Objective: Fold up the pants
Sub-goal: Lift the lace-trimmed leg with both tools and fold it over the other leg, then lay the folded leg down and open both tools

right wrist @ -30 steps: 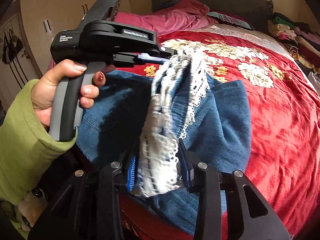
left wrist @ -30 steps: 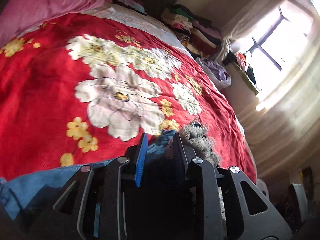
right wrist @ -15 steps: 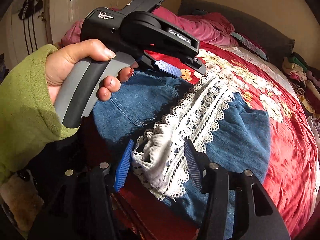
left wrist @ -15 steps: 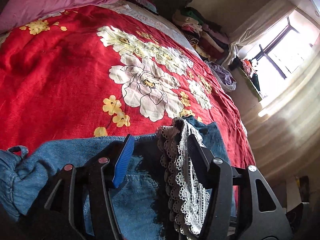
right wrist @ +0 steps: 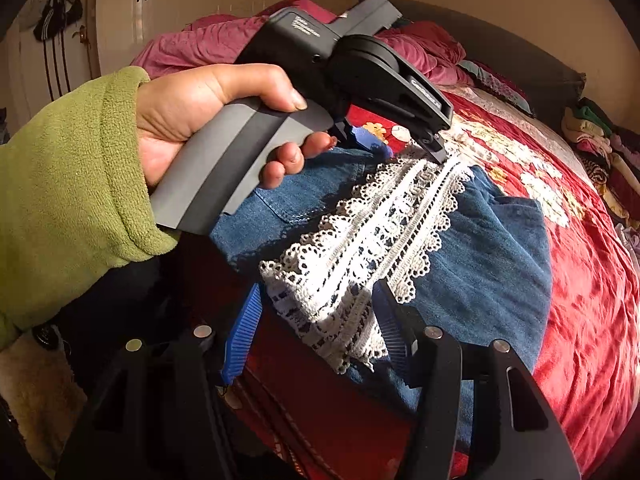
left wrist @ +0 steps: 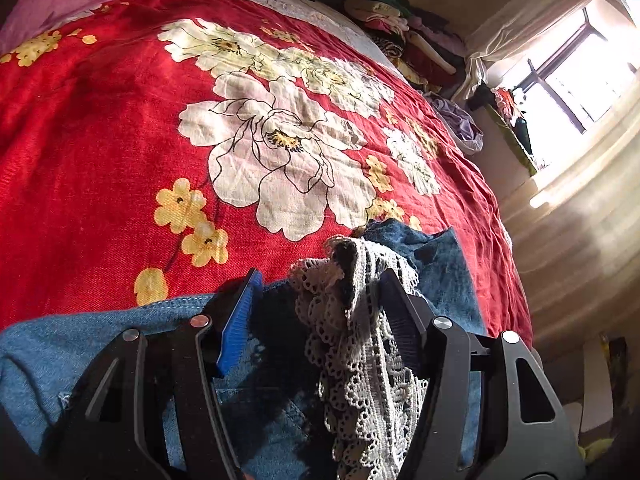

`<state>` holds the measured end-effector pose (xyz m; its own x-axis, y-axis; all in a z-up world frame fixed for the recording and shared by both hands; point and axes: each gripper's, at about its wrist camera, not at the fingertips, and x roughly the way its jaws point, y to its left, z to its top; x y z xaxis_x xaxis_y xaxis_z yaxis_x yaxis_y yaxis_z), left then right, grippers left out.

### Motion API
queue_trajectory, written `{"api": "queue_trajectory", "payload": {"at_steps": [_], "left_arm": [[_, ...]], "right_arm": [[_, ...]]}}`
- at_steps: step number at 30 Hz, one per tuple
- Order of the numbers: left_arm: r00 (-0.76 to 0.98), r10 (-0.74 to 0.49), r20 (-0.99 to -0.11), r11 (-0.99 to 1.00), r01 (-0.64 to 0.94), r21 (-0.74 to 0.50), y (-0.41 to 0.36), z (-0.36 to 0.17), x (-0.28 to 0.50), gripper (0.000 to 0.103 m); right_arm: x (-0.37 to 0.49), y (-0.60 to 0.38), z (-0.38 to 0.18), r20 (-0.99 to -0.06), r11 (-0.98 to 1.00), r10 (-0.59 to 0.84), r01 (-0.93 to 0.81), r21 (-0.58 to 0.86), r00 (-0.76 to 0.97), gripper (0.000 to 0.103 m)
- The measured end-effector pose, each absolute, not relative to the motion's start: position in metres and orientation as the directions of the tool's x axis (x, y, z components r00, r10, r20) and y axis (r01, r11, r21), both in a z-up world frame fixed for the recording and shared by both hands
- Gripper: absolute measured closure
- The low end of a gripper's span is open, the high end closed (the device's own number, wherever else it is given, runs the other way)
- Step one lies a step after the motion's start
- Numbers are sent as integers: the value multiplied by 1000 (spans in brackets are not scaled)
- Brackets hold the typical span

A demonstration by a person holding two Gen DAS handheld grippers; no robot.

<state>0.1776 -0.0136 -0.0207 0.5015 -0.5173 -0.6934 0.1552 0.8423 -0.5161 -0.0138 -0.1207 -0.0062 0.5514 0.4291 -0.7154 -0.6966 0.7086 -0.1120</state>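
Observation:
Blue denim pants [right wrist: 480, 264] with a white lace hem [right wrist: 372, 236] lie folded on the red floral bedspread [left wrist: 100, 160]. In the left wrist view the denim [left wrist: 80, 344] and the lace hem [left wrist: 360, 344] lie between the open fingers of my left gripper [left wrist: 316, 288]; the lace rests against the right finger. My right gripper [right wrist: 316, 304] is open, with the near end of the lace strip lying between its fingers. The left gripper [right wrist: 404, 140] also shows in the right wrist view, held by a hand in a green sleeve, over the far end of the lace.
A pink duvet [right wrist: 224, 44] lies at the head of the bed. A stack of folded clothes [left wrist: 400, 28] sits at the far right side of the bed, near a bright window [left wrist: 576, 76]. White wardrobe doors [right wrist: 180, 4] stand behind.
Both grippers have opened and let go of the lace hem. The lace strip has dropped flat onto the denim, and both grippers have moved apart along it.

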Motion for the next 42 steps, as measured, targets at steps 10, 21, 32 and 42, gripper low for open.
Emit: {"api": "queue_trajectory", "payload": {"at_steps": [10,21,32,42], "left_arm": [[518,-516,-682,841,155,-518,-19,-15,178,93],[554,-476,-683,861,132,-492,-3,-18,168,88],[628,-405,-664,902,156,-402,5,6,138,63],[684,-316,-657,943,147,-299,1,32,106,48]], "right_arm": [[-1,-130,5,-729,694,477,-719,-29,491,86],[-8,-112,-9,-738,652,508,-758,-7,444,76],[-7,-151,25,-673,657,605,-744,122,424,57],[15,-202,30,-674,763,532,-636,118,513,53]]}}
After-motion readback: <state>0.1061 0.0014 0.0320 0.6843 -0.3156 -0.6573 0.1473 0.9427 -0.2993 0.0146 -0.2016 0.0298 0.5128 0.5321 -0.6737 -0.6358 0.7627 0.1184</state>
